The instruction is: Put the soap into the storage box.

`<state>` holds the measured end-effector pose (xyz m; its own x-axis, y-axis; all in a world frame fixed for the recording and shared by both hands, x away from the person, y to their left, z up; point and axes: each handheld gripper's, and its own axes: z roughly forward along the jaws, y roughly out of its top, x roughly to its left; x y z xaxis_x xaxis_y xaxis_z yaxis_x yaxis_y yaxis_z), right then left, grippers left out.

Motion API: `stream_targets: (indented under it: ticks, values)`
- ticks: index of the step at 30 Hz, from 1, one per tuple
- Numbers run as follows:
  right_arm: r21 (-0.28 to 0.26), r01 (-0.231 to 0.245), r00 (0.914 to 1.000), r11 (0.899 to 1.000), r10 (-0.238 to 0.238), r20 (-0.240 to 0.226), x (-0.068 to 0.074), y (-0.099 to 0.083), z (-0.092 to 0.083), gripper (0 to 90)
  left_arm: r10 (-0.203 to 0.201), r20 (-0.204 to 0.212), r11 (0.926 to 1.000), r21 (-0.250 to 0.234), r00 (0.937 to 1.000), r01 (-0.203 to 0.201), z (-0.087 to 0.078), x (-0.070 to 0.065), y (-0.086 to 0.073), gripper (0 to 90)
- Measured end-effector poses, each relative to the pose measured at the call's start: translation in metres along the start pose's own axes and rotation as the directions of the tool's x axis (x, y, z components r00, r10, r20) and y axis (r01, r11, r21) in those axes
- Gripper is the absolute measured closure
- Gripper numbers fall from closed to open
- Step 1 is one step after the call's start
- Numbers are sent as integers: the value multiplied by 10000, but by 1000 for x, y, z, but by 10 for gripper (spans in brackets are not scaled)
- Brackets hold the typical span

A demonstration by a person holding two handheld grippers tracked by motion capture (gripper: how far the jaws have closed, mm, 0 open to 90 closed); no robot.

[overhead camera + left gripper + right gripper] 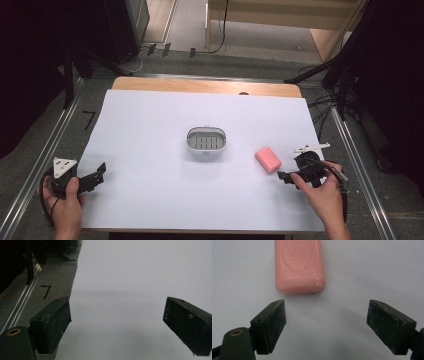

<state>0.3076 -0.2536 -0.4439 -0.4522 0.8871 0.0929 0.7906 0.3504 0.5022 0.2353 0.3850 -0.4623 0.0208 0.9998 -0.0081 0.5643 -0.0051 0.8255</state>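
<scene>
A pink bar of soap (268,159) lies flat on the white table cover, right of centre. In the right gripper view the soap (299,266) sits just beyond the jaw tips, apart from them. My right gripper (283,175) stands open just right of and nearer than the soap, with nothing between its pads (274,325). A grey oval soap dish (206,140) with a slotted floor stands in the middle of the table. My left gripper (99,172) rests at the table's left edge, open and empty, its jaws wide apart over bare cover (117,322).
The white cover (150,125) spans the tabletop; a wooden strip (205,86) shows along the far edge. Metal rails (45,150) run down both sides. Dark stands and cables (330,85) crowd the far right corner.
</scene>
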Motion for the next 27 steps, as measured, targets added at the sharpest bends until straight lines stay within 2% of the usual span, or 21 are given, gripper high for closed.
stream_targets:
  ticks: [11,27]
  values:
    - [413,283,9996,9987,-280,-71,7,14,7,158,-16,15,10000,4,10000,16,0,0,0,82]
    - [727,238,9997,9971,-244,78,12,29,18,141,-38,18,10000,-24,10000,38,0,0,0,83]
